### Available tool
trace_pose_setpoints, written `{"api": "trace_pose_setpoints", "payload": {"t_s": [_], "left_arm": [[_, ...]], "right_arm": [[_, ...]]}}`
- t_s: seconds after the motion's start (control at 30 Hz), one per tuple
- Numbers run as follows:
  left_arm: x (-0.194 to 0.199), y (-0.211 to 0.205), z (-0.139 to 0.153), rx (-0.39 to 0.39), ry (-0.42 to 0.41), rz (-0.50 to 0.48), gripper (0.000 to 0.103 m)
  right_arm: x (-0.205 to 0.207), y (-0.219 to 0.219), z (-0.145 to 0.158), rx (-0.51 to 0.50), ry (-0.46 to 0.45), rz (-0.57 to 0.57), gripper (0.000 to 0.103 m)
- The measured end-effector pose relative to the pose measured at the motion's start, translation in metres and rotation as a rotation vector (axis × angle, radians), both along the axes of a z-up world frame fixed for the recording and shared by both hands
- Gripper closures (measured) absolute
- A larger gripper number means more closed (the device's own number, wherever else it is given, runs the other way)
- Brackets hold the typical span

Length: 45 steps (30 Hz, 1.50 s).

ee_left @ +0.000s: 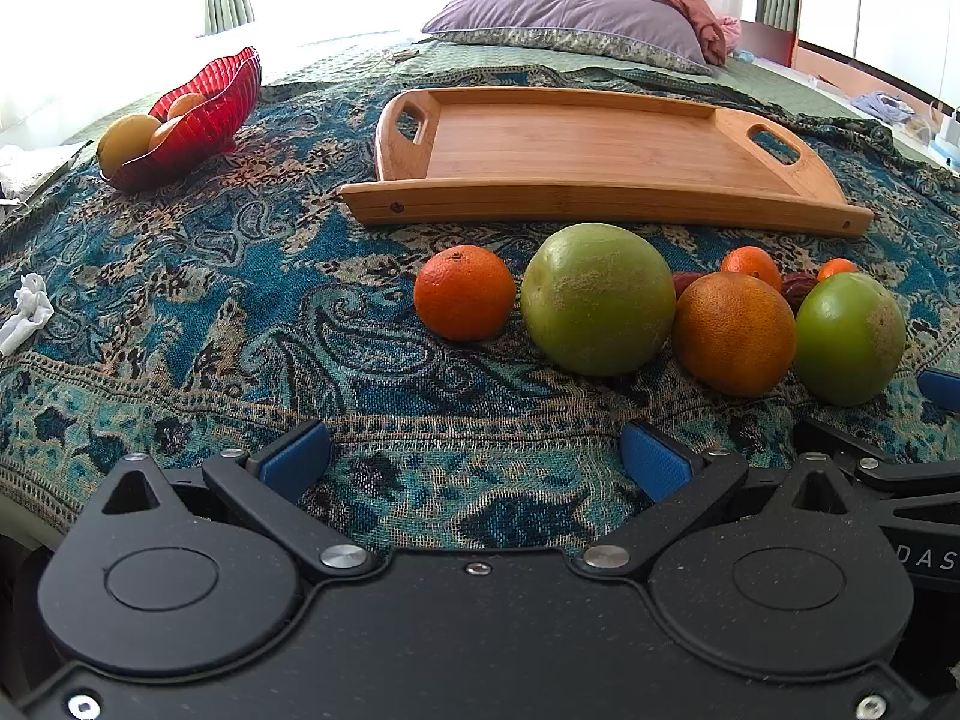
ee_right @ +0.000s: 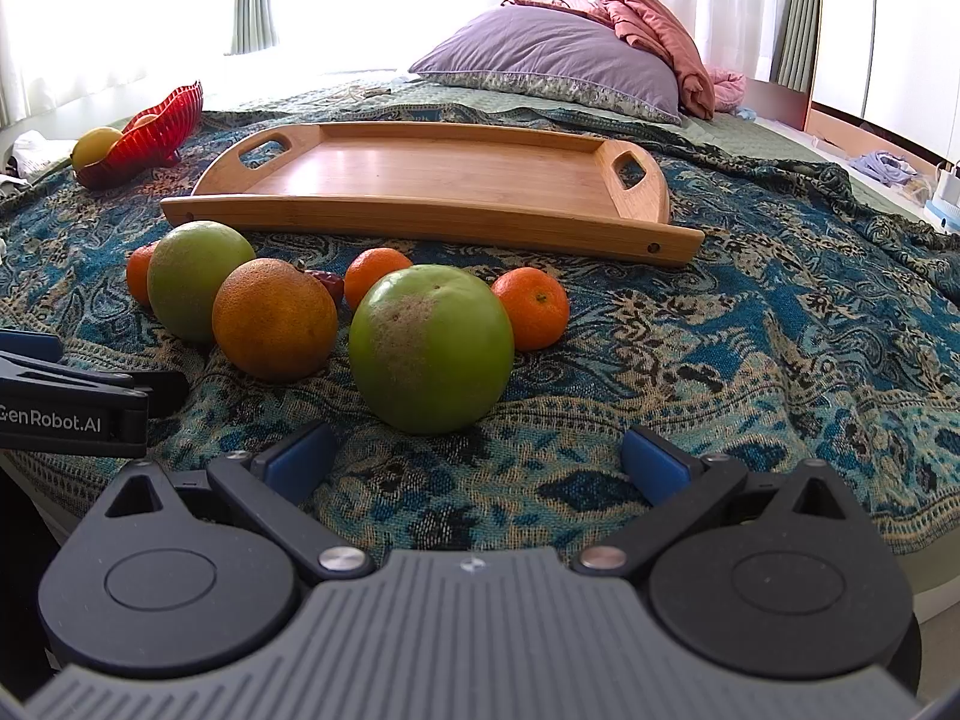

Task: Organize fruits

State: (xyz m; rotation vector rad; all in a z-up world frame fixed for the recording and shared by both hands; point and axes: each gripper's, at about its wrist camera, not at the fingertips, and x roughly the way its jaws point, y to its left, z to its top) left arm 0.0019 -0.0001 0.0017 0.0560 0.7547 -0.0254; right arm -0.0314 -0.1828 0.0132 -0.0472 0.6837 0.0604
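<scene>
Both grippers hang low with jaws spread wide and empty: left gripper [ee_left: 474,462], right gripper [ee_right: 477,459]. The fruit row lies just ahead of the jaws, the nearest green fruit [ee_right: 431,348] ahead of the right pair. The wooden tray [ee_right: 420,174] beyond sits bare, probably the destination.

Bed [ee_right: 750,330] with paisley throw: wooden tray [ee_right: 420,180], red bowl [ee_right: 150,132], loose fruits [ee_right: 429,348] in front, purple pillow [ee_right: 540,54], crumpled tissue [ee_left: 27,312].

A purple pillow [ee_left: 570,6] and crumpled tissue [ee_left: 25,312] lie on the paisley bedspread [ee_left: 240,300].
</scene>
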Motion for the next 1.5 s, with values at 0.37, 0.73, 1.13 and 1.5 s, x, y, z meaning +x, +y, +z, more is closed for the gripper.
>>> {"api": "trace_pose_setpoints", "payload": {"t_s": [0.37, 0.73, 1.13, 1.5], "left_arm": [[0.0001, -0.0003, 0.0002, 0.001, -0.001, 0.000, 0.000], [-0.0001, -0.0001, 0.0000, 0.001, -0.001, 0.000, 0.000], [-0.0002, -0.0002, 0.0001, 0.002, -0.001, 0.000, 0.000], [-0.0019, -0.0008, 0.0046, 0.001, -0.010, 0.006, 0.000]], "right_arm": [[-0.0003, 0.0001, 0.0000, 0.000, -0.001, 0.000, 0.000], [-0.0010, 0.0007, 0.0000, -0.001, -0.002, 0.000, 0.000], [-0.0011, 0.0005, 0.0000, -0.001, -0.004, 0.000, 0.000], [-0.0012, -0.0004, 0.0021, -0.001, -0.010, -0.001, 0.000]]}}
